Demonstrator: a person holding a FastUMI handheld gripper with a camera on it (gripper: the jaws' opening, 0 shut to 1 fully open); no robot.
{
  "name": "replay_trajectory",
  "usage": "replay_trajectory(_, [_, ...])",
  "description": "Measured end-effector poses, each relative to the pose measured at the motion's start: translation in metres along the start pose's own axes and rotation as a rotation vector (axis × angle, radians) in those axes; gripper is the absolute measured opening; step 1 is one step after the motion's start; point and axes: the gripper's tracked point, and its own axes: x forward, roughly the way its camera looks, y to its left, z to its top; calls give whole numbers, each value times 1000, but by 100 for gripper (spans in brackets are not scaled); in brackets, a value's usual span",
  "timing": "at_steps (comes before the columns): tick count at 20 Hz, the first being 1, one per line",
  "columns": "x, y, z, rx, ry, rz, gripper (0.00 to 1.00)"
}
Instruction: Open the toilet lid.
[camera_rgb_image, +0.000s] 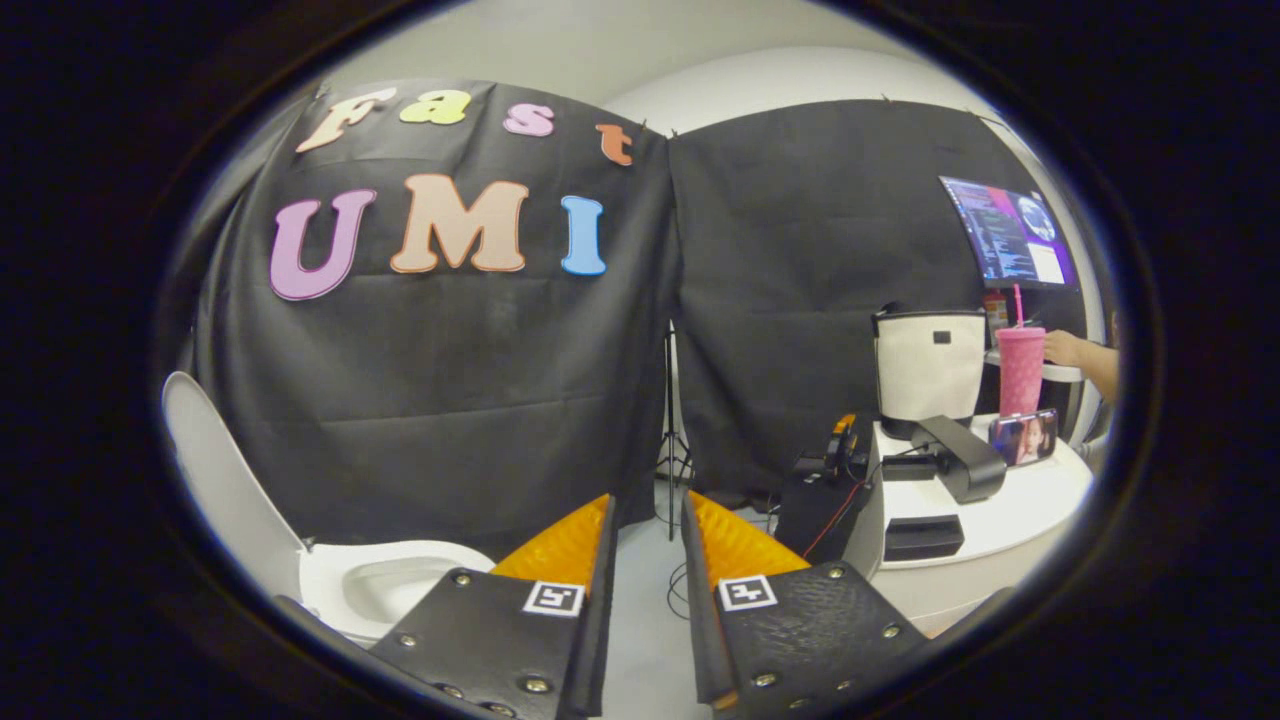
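Note:
A white toilet stands to the left of my fingers. Its lid (215, 470) is raised upright and leans back toward the black cloth wall. The bowl and seat (385, 580) lie open just left of my left finger (570, 545). My gripper (648, 510) points at the seam of the booth wall, away from the toilet. Its two fingers stand a small gap apart with nothing between them, and only grey floor shows in the gap.
A tripod stand (670, 430) rises beyond the fingers at the wall seam. To the right a white counter (1010, 505) carries a bag (928, 368), a pink tumbler (1021, 368), a phone and black devices. A person's hand (1075, 352) reaches below a monitor (1010, 232). Cables lie on the floor.

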Motion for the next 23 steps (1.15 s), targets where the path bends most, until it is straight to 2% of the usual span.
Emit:
replay_trajectory(4, [2,-5,-9,-14,29,-23,35])
replay_trajectory(23, [5,5,-15,17,41,4,34])
